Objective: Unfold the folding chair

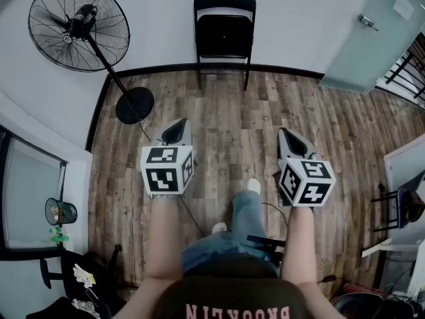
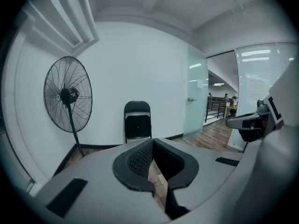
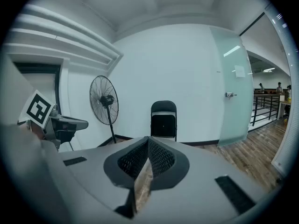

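A black folding chair [image 1: 224,30] stands folded flat against the white wall at the far end of the wooden floor. It also shows straight ahead in the left gripper view, chair [image 2: 137,122], and in the right gripper view, chair [image 3: 164,120]. My left gripper [image 1: 178,131] and right gripper [image 1: 286,137] are held side by side at waist height, well short of the chair. Both are shut with their tips touching and nothing between them. In their own views the left gripper [image 2: 152,141] and right gripper [image 3: 148,139] point toward the chair.
A tall black pedestal fan [image 1: 78,24] stands left of the chair, its round base [image 1: 135,104] on the floor. A frosted glass door [image 1: 375,35] is at the right. White furniture [image 1: 405,171] lines the right side, and a dark window panel [image 1: 30,205] the left.
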